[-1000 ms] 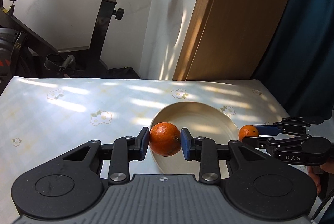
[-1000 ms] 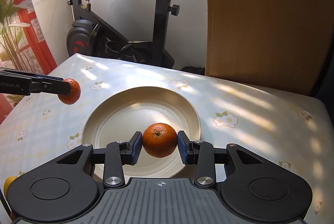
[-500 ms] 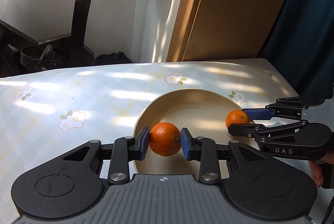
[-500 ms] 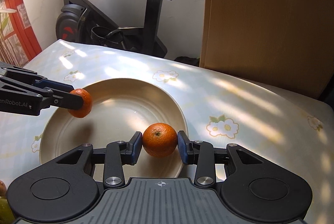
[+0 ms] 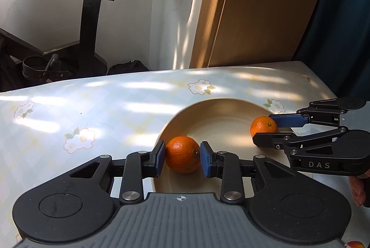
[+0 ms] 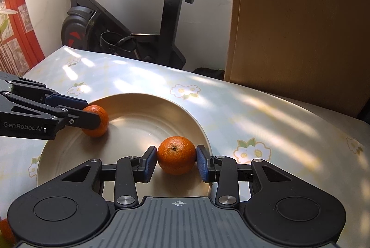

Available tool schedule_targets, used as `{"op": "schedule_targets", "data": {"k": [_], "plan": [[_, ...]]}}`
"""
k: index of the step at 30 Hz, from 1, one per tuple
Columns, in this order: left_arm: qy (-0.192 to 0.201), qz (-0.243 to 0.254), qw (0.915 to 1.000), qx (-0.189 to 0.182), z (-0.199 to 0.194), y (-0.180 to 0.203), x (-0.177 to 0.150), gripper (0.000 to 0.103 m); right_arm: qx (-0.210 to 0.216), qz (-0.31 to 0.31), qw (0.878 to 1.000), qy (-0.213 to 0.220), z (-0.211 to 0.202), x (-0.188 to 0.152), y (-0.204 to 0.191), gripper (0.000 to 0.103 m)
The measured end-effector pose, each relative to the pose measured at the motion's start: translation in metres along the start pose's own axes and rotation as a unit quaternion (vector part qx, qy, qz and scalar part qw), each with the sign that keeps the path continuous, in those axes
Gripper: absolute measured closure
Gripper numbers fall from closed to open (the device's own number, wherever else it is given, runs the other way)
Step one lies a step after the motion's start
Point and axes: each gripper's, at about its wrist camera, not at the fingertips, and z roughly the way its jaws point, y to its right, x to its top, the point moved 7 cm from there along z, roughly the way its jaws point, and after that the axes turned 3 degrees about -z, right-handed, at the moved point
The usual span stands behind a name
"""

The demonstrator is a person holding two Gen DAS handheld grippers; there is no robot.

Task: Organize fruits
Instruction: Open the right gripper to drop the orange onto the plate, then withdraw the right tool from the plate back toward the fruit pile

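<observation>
A cream plate (image 5: 222,113) (image 6: 138,104) sits on the flowered tablecloth. In the left wrist view my left gripper (image 5: 183,159) has an orange (image 5: 182,154) between its blue pads, low over the plate's near-left rim; small gaps show beside the fruit, and it seems to rest on the plate. In the right wrist view my right gripper (image 6: 177,162) has a second orange (image 6: 177,154) between its pads at the plate's right edge, the right pad slightly off it. Each gripper also shows in the other view, the right one (image 5: 266,130) and the left one (image 6: 92,113).
An exercise bike (image 6: 129,39) stands behind the table's far edge. A wooden panel (image 6: 300,28) rises at the back right, with a dark curtain (image 5: 346,16) beside it. More fruit peeks in at the bottom left corner (image 6: 4,231) of the right wrist view.
Both grippers have come down and inward over the plate with their oranges. The jaws of both have widened a little around the fruit, which now sits low on the plate.
</observation>
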Motion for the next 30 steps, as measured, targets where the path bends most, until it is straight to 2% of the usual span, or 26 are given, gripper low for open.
{"op": "schedule_targets", "data": {"k": [4, 7, 15, 22, 25, 30], "plan": [[0.001, -0.005, 1.0000, 0.007, -0.002, 0.000, 0.001, 0.066, 0.005, 0.003, 1.000, -0.004, -0.003, 0.000, -0.002, 0.061], [0.009, -0.010, 0.9999, 0.004, -0.009, -0.001, 0.001, 0.057, 0.000, 0.005, 1.000, -0.001, -0.009, -0.001, -0.003, 0.059], [0.052, -0.031, 0.9982, 0.004, -0.048, -0.008, -0.003, 0.056, 0.000, 0.033, 0.999, 0.017, -0.041, -0.008, -0.002, 0.059], [0.069, -0.040, 0.9967, 0.011, -0.084, -0.017, -0.011, 0.056, -0.012, 0.060, 0.998, 0.029, -0.068, -0.020, -0.006, 0.059], [0.067, -0.029, 0.9973, 0.013, -0.094, -0.016, -0.017, 0.056, -0.030, 0.078, 0.996, 0.036, -0.077, -0.023, -0.007, 0.056], [0.070, -0.005, 0.9968, 0.037, -0.112, -0.016, -0.027, 0.056, -0.030, 0.099, 0.993, 0.051, -0.090, -0.030, -0.016, 0.056]]}}
